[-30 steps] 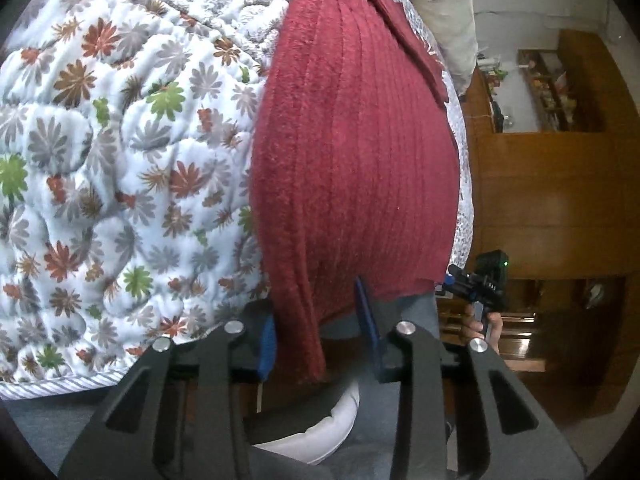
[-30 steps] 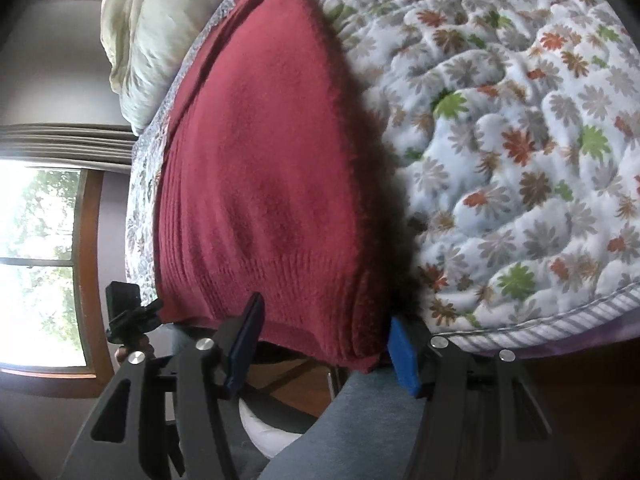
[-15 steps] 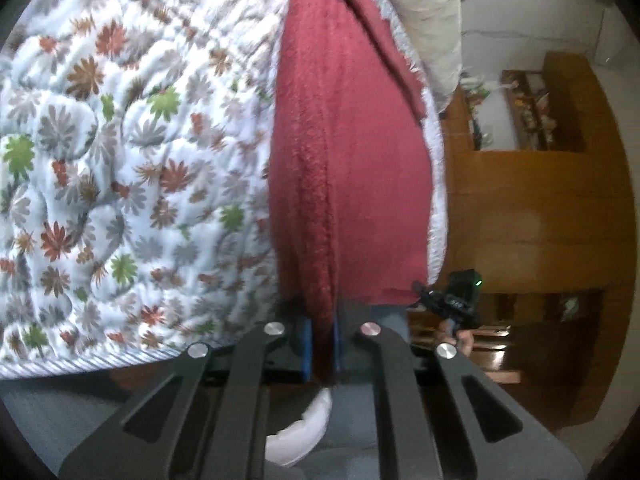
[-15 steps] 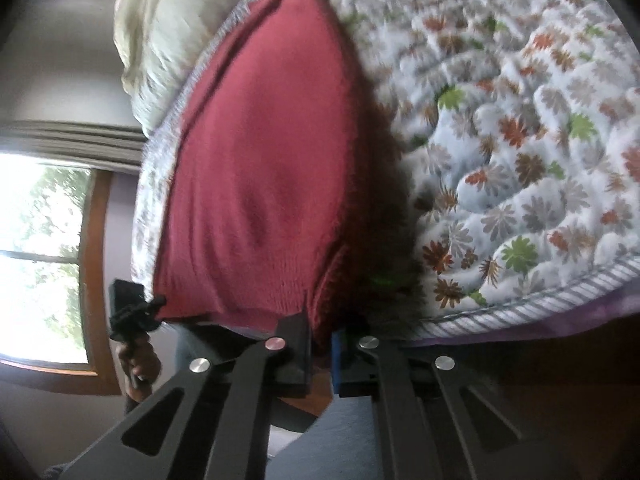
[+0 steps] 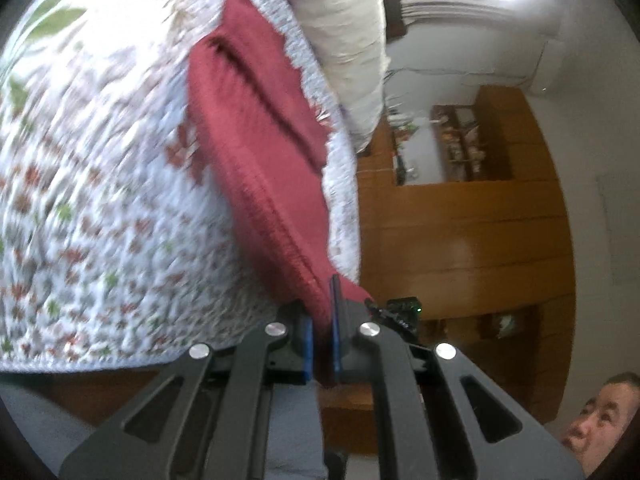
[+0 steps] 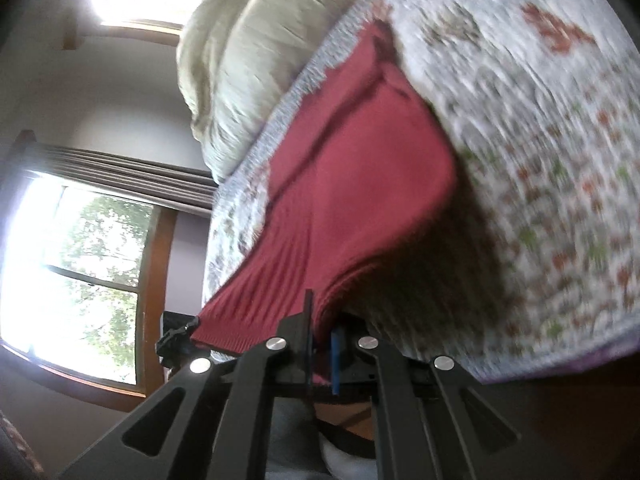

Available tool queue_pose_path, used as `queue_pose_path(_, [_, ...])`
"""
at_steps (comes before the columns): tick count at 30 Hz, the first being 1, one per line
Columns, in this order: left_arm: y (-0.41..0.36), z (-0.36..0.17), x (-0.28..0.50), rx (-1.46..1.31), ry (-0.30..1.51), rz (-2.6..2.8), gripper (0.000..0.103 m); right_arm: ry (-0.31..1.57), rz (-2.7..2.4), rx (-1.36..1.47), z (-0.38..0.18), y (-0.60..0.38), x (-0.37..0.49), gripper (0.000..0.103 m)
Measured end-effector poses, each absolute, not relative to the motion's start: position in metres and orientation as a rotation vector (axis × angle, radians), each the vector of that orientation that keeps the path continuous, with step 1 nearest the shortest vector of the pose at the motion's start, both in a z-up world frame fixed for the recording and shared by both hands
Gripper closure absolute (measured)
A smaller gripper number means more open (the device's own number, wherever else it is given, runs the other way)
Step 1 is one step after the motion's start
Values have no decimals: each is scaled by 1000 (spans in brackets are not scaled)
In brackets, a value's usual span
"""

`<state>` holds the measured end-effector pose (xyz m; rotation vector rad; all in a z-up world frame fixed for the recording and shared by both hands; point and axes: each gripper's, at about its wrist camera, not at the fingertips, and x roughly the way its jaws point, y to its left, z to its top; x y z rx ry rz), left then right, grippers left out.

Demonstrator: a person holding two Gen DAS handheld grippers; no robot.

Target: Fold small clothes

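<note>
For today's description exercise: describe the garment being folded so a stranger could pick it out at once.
Start at the bed's floral quilt, with a cream pillow at its far end. Along the quilt's edge lies a dark red knitted sweater, its near hem pinched by the left gripper and right gripper. It is the only plain red thing there.

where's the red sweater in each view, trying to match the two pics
Left wrist: red sweater runs from upper centre down into the left claw.
Right wrist: it fills the centre, its hem pinched in the right claw.
Shared landmark: the cream pillow, just beyond the sweater's far end.
</note>
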<state>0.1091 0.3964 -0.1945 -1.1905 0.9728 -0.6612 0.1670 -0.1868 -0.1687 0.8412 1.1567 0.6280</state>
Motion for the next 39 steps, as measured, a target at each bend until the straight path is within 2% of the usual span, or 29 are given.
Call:
queue_pose_path(7, [408, -175, 159, -1232, 936, -640, 99, 1118, 614, 840, -143, -183, 224, 97])
queue_pose_path(14, [429, -188, 226, -1285, 962, -559, 98, 1142, 549, 815, -149, -180, 295, 97])
queue_pose_path(29, [449, -263, 353, -1314, 1122, -350, 96, 1295, 425, 729, -226, -153, 440, 97])
queue_pose_path(30, [450, -268, 358, -1310, 1134, -335, 95, 1300, 419, 726, -230, -152, 444, 96])
queue_pose_path(33, [451, -278, 366, -1302, 1159, -313, 89, 1316, 415, 712, -239, -150, 454, 86])
queue_pose_path(35, [452, -272, 366, -1268, 1146, -318, 83, 1288, 423, 724, -234, -152, 456, 70])
queue_pose_path(37, [452, -262, 363, -1223, 1120, -324, 67, 1235, 453, 740, -221, -158, 455, 65])
queue_pose_path(38, [453, -253, 361, -1181, 1097, -327, 53, 1225, 461, 740, -218, -160, 454, 65])
queue_pose_path(39, [453, -243, 360, -1131, 1078, -330, 47, 1215, 460, 727, -213, -163, 453, 65])
